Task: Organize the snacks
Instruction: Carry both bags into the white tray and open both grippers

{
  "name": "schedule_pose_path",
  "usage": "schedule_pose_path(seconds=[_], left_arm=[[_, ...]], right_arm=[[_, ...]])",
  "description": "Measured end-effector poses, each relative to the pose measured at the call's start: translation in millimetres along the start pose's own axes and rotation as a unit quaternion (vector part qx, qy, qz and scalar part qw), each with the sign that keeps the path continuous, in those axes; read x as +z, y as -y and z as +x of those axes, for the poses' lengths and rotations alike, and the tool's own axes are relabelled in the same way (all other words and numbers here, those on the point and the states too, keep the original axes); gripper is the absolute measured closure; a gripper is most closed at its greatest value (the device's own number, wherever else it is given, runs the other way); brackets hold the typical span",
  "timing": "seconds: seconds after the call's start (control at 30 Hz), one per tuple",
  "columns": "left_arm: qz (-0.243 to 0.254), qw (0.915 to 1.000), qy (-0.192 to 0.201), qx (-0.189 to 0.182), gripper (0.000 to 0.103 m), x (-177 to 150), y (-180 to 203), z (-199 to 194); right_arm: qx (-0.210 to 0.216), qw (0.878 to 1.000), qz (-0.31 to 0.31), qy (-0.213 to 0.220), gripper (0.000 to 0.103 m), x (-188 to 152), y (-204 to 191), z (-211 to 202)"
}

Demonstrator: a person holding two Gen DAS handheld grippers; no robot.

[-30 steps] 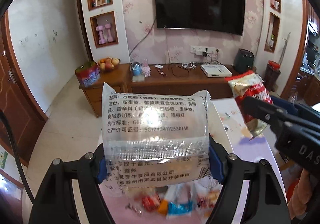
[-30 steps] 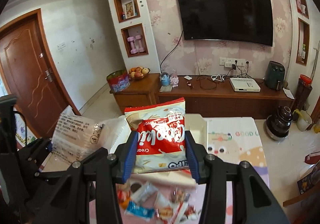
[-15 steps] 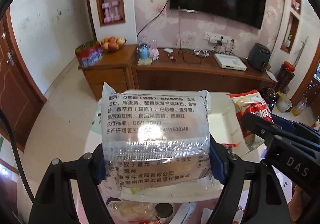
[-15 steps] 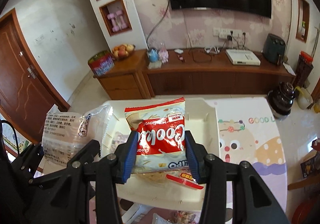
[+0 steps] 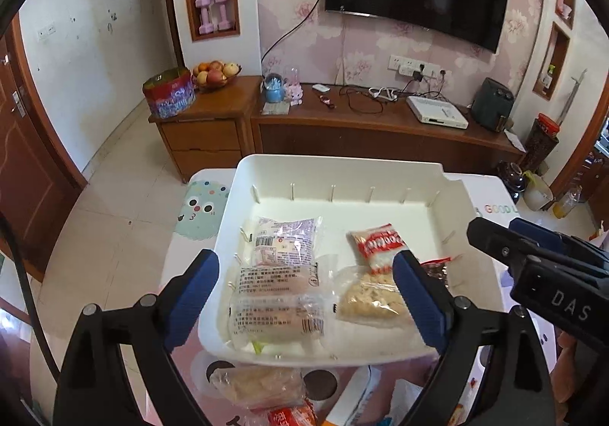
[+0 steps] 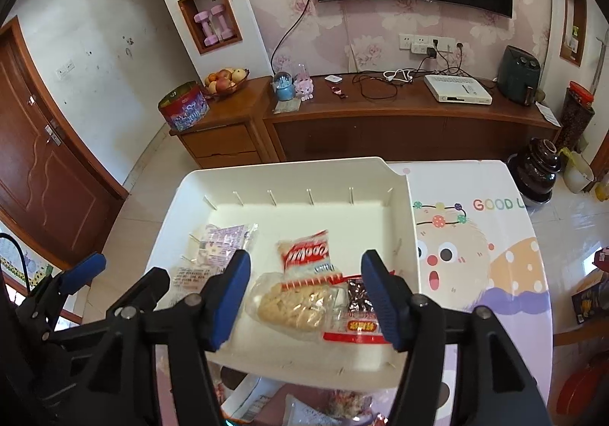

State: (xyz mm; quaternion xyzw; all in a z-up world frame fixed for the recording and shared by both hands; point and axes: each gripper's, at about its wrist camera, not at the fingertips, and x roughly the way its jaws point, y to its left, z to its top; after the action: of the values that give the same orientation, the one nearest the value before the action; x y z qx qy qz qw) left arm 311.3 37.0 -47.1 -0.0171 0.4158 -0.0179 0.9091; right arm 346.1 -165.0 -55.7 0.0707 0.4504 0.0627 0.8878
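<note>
Table w/ white bin (image 5: 243, 175): both grippers, left (image 5: 304, 296) & right (image 6: 304, 296), just spread apart, nothing gripped, over snack packs (image 5: 281, 296).

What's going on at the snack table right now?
A person with a gripper in each hand is sorting snacks into the white bin. Both jaws have just been opening: the left gripper has let go of the clear printed packet, the right gripper of the red-and-white snack bag. Both now lie in the bin, untouched. More snacks wait on the table in front of the bin.
</note>
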Motion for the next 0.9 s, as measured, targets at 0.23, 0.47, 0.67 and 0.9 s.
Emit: schedule_pose_path(seconds=[0.23, 0.47, 0.67, 0.9], left_arm=[[0.013, 0.9994, 0.032, -0.011, 0.011, -11.3, 8.8, -45.0], [0.026, 0.9986, 0.04, -0.023, 0.011, -27.4, 22.0, -90.6], [0.043, 0.9978, 0.048, -0.018, 0.011, -45.1, 33.1, -125.7], [0.035, 0.9971, 0.063, -0.026, 0.011, -67.4, 30.6, -160.7]], right_arm=[[0.007, 1.0, 0.003, 0.008, 0.042, -8.8, -4.1, -33.0], [0.007, 1.0, -0.003, 0.025, 0.042, -25.8, -7.5, -77.0], [0.002, 0.999, -0.02, 0.032, 0.042, -43.0, -12.9, -107.7], [0.011, 0.998, -0.024, 0.062, 0.042, -68.3, -9.6, -147.4]])
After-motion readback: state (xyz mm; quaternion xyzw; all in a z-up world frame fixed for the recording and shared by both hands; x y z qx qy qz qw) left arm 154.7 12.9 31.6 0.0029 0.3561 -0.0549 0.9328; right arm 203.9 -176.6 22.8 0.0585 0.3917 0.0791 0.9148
